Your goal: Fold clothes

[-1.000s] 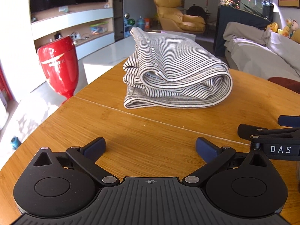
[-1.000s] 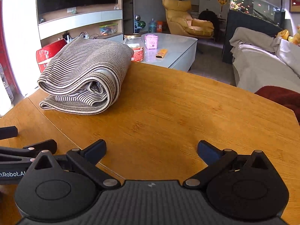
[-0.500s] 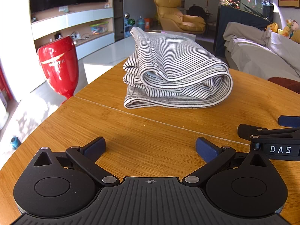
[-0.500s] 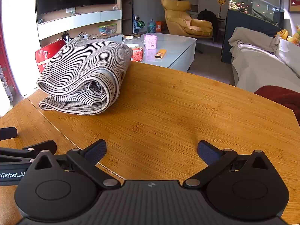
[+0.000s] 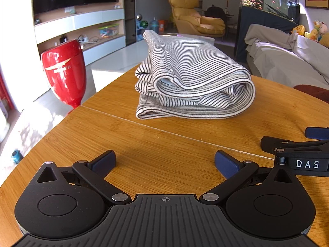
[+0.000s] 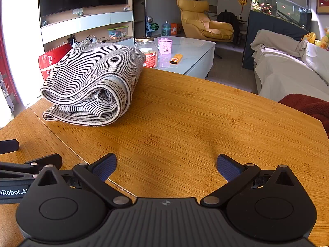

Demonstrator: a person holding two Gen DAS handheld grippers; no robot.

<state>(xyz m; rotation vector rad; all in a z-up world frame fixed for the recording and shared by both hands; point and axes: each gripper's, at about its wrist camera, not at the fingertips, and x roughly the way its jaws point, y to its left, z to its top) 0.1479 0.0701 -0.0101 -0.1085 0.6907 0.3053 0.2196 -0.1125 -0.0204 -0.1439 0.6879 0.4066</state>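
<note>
A black-and-white striped garment lies folded in a thick bundle on the far part of the wooden table; the right wrist view shows the striped garment at the left. My left gripper sits low over the near table edge, open, nothing between its blue pads, well short of the garment. My right gripper is open too and empty, over bare wood to the right of the garment. Each gripper shows at the edge of the other's view.
A seam crosses the table between the grippers and the garment. Beyond the table stand a red vase-shaped object, a white coffee table with a jar and small items, a covered sofa and a dark red cloth.
</note>
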